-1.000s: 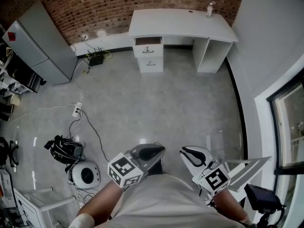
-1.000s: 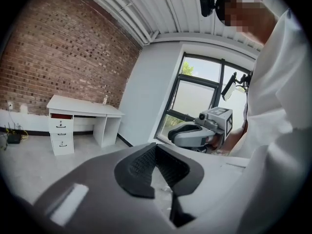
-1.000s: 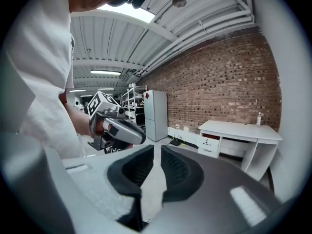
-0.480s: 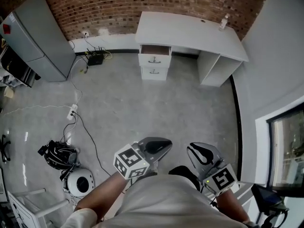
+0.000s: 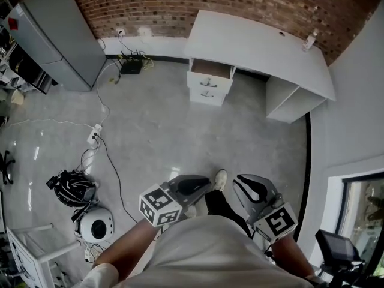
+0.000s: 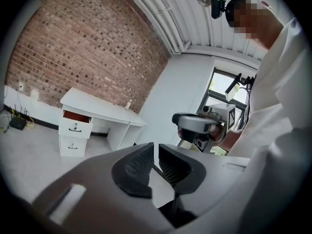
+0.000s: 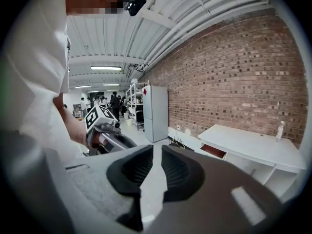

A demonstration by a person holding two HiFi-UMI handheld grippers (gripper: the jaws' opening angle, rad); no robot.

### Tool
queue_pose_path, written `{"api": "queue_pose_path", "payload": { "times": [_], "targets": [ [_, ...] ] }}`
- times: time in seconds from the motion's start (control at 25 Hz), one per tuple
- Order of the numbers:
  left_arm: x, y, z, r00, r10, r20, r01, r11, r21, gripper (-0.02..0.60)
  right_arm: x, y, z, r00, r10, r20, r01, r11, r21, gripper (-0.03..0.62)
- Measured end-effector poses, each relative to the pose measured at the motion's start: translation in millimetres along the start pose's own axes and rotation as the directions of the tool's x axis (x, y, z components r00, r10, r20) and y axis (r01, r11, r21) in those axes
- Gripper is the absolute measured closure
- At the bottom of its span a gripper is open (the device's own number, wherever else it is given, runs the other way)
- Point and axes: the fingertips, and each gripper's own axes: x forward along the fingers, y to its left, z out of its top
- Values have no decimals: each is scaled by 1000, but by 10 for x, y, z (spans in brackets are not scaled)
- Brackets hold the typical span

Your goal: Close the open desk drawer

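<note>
A white desk [image 5: 258,41] stands against the brick wall, far across the floor from me. Its top drawer [image 5: 210,70] is pulled out, showing a brown inside, above a closed lower drawer [image 5: 207,95]. My left gripper [image 5: 206,185] and right gripper [image 5: 239,185] are held close to my body, both shut and holding nothing. The left gripper view shows the shut left gripper [image 6: 156,149] with the open drawer [image 6: 75,117] small at the left. In the right gripper view, the open drawer [image 7: 213,151] lies beyond the shut right gripper [image 7: 157,151].
A grey cabinet [image 5: 57,35] stands at the left wall. Cables and a power strip [image 5: 95,138] trail over the floor, with a black bag [image 5: 72,188] and a round white device [image 5: 96,225] near my left. A bottle [image 5: 310,39] stands on the desk. My shoe [image 5: 220,178] steps forward.
I have walked toward the desk: it shows larger and further right. Both grippers stay shut in front of my body. A shoe now shows between them.
</note>
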Motion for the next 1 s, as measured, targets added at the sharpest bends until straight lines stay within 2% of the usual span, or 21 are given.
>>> {"api": "queue_pose_path", "payload": {
  "times": [0.28,0.4,0.52,0.8,1.0],
  "targets": [
    [902,909,520,993,119,6,-119,992,-33,546,548,-1264,139,992,123,-2,-123,992,12,553],
    [1298,1317,679,983,181,1,-181,982,-56,546,723,-1782,161,982,187,-16,-187,982,-11,553],
    [1613,1732,801,971,237,12,-234,966,-112,546,866,-2234,129,971,233,-45,-234,972,-20,553],
    [2032,2708,816,938,344,49,-315,901,-297,546,1236,-2810,-13,951,287,-114,-293,955,-37,568],
    [2232,3444,675,925,376,56,-315,840,-441,546,1632,-3088,-86,940,304,-157,-312,950,-30,572]
  ]
}}
